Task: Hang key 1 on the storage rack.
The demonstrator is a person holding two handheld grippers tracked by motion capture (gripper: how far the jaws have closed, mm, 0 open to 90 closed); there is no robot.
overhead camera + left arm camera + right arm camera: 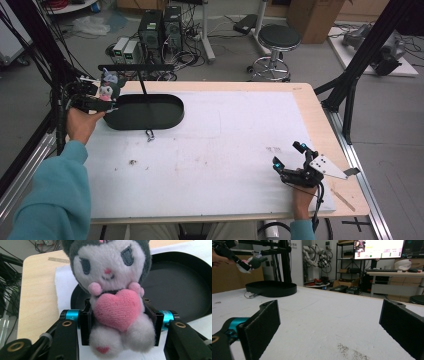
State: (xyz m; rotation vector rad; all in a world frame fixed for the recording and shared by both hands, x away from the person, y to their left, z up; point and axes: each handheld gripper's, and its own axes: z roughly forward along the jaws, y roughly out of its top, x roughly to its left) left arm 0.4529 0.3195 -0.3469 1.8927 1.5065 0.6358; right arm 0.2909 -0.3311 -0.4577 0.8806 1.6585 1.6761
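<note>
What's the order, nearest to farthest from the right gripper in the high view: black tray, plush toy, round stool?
Measured from the right gripper, at the table's near right:
1. Black tray, far left on the white mat.
2. Round stool, on the floor beyond the table's far edge.
3. Plush toy, clamped in the left gripper, beyond the tray's left end.

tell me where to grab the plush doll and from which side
Grip the plush doll at its soft waist, one pad on each flank behind the pink heart, coming from its front. The body is narrower there than the wide head. The left gripper already holds it so, beside the black tray.
</note>
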